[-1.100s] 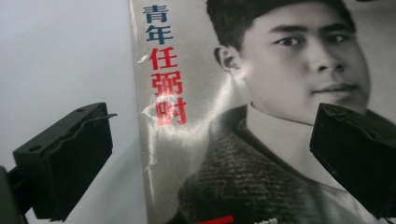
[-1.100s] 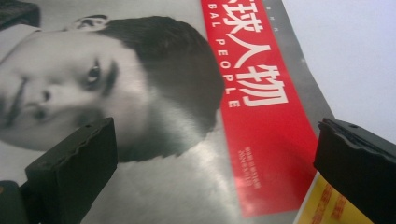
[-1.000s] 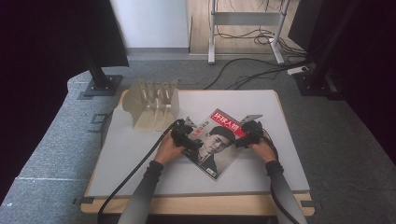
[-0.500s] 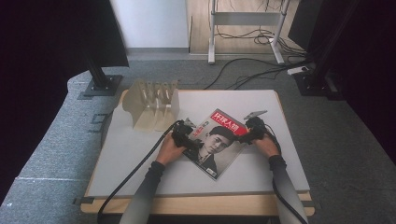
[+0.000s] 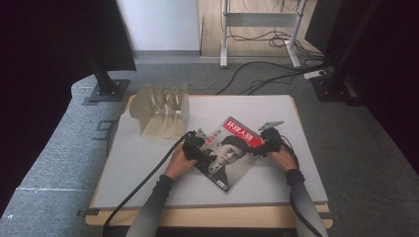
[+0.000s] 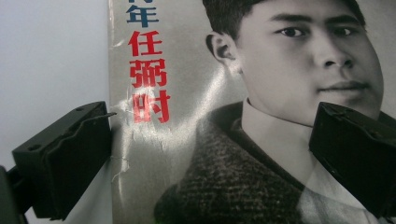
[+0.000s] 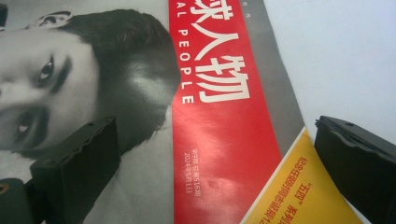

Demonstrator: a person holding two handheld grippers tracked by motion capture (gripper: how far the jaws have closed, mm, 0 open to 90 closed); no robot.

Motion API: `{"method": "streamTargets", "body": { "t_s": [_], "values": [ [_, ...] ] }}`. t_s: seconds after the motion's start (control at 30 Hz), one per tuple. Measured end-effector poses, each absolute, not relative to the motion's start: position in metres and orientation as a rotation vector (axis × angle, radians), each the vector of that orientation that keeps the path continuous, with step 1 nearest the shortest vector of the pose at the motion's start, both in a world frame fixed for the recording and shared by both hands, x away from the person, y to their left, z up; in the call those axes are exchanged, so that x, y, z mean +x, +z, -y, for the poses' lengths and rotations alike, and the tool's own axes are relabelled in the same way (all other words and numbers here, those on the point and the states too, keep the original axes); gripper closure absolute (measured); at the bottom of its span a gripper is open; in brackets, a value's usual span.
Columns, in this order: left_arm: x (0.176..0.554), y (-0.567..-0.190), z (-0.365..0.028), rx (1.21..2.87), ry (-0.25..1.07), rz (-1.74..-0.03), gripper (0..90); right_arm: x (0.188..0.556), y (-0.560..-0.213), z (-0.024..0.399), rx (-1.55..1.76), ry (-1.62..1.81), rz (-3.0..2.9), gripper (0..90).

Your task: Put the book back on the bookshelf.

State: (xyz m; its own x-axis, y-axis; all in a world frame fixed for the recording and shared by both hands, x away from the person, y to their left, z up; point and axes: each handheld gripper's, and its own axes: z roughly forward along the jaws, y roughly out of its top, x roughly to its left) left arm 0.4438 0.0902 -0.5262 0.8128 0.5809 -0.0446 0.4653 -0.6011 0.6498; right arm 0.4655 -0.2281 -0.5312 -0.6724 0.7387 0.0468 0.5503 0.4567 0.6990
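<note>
Nearest the person, two sleeved forearms come up over the front edge of the counter, each hand holding a set of tongs. The left tongs sit at the magazine's left edge; in the left gripper view their jaws are spread wide, one at the cover's creased spine side over bare counter, the other over the dark coat in the portrait, and neither is pinching anything. The right tongs sit at the magazine's right corner, just beside the red band; in the right gripper view their jaws are likewise spread, one over the printed hair and the other over the counter just past a yellow corner flash, with the cover between them.

The magazine lies flat on the counter, turned at a slant, between the two hands, its cover showing a black-and-white portrait, a red title band and red Chinese characters down the side.

Farther back and to the left, well apart from the magazine, a pale wooden file rack stands upright on the counter. Beyond the counter, cables trail over grey carpet.
</note>
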Motion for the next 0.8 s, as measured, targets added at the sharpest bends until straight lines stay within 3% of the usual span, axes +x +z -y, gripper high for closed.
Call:
{"method": "streamTargets", "body": {
  "t_s": [0.8],
  "values": [
    [0.378, -0.526, -0.116, 2.338, 0.2, -0.724, 0.0, 0.395, -0.533, 0.21, 1.067, 1.055, -2.452, 1.0]
  ]
}}
